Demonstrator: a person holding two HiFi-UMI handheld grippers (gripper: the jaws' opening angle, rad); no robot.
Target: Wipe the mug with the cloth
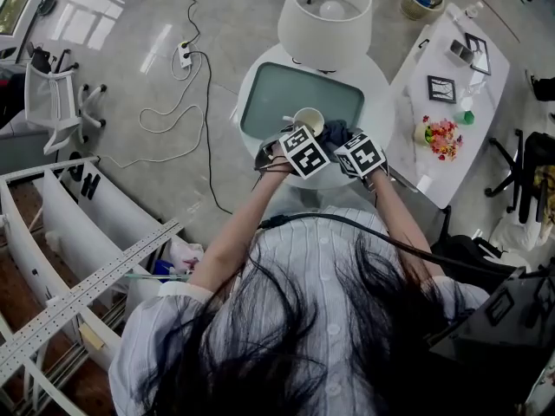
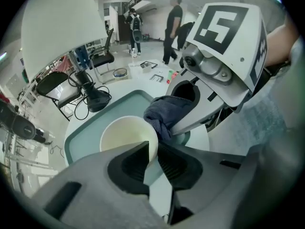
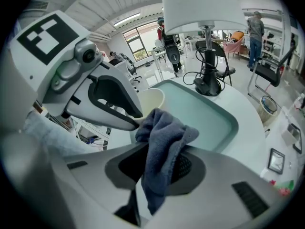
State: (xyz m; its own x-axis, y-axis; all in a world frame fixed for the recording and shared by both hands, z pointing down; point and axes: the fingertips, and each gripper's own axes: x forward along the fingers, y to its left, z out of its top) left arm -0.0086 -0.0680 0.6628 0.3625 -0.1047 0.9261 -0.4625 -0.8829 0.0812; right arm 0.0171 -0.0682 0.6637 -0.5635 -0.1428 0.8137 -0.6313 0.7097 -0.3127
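Tabletop [image 1: 380, 94]: round, white, carrying a teal tray [image 1: 286, 94] under a lamp shade [image 1: 325, 16].
Mug [image 1: 308, 120]: centre frame, at the tray's lower edge.
Left gripper [image 2: 152, 151]: fingers narrow, pinching the mug's wall.
Right gripper [image 3: 164, 148]: fingers clamp the dark cloth [image 3: 162, 128].
Floor [image 1: 234, 24]: glossy grey, with a cable [image 1: 186, 102] at upper left.

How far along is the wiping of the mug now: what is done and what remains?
Done: the right gripper is clamped on the cloth, and the left gripper has the wall of the mug between its jaws, apparently gripped, over the tray. In hand: the cloth hangs right beside the mug's rim; whether they touch is unclear. Left: the wiping itself; nothing shows it has started.
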